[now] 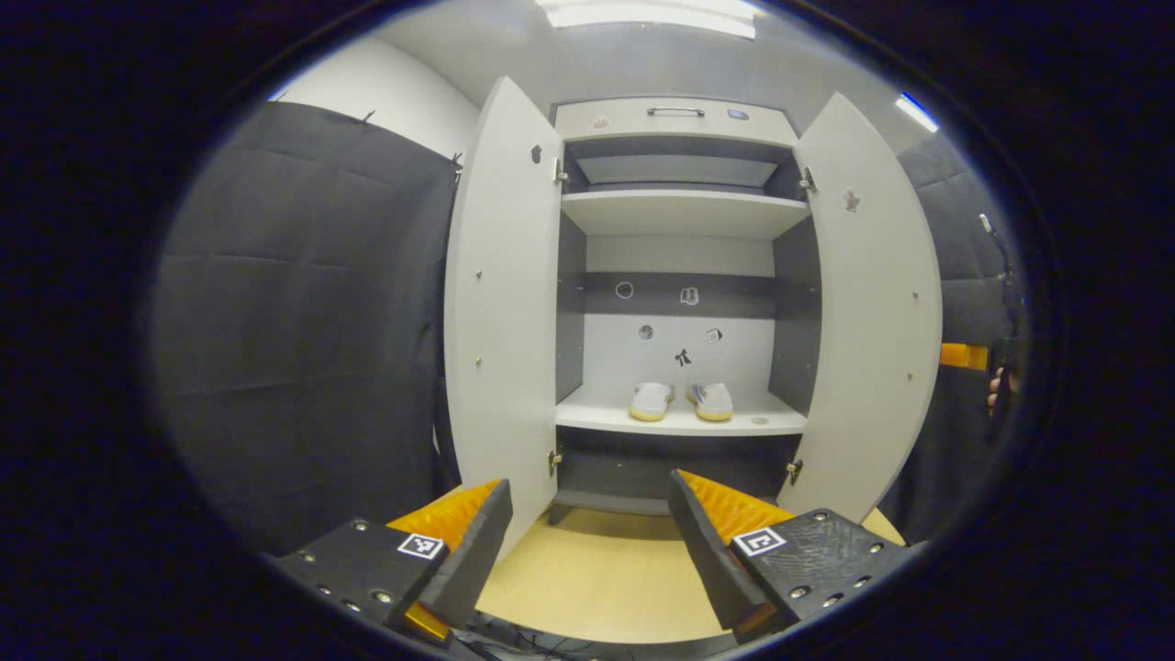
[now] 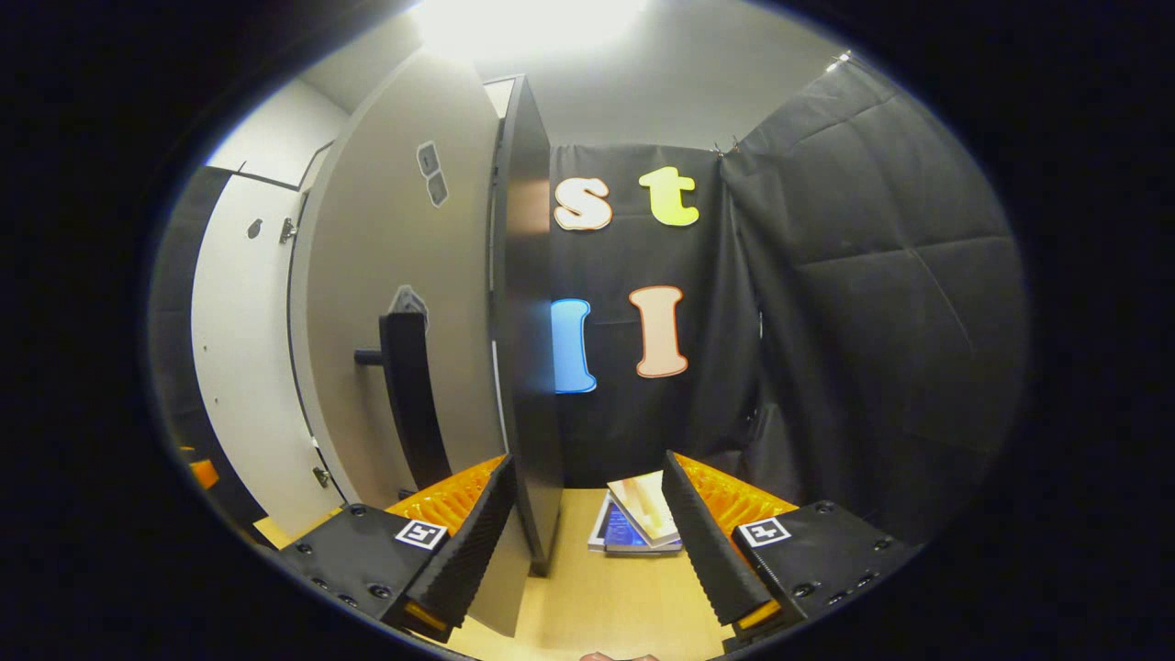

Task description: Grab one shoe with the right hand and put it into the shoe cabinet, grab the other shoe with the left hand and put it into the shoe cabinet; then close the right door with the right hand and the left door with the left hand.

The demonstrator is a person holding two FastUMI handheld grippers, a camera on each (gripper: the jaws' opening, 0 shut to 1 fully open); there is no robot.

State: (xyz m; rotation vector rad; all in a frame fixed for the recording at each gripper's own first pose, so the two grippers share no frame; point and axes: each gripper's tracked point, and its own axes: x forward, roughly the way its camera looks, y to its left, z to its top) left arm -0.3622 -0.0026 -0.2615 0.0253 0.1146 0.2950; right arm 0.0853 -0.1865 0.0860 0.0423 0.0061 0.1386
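Note:
Two white shoes with yellowish soles, one (image 1: 651,401) on the left and one (image 1: 712,401) on the right, stand side by side on the lower shelf (image 1: 597,418) of the shoe cabinet. Both doors hang wide open: the left door (image 1: 500,303) and the right door (image 1: 872,312). My left gripper (image 1: 587,542) faces the cabinet from a distance, open and holding nothing. In the right gripper view, the right door's dark edge (image 2: 532,367) runs down between the fingers of my open right gripper (image 2: 587,542), close to its left finger. The door's black handle (image 2: 408,395) is on the outer face.
The cabinet has an upper shelf (image 1: 684,213) and a top drawer with a handle (image 1: 675,112). A hand (image 1: 996,390) shows past the right door. A stack of flat papers or booklets (image 2: 643,519) lies on the wooden floor (image 1: 597,569) by the black cloth wall.

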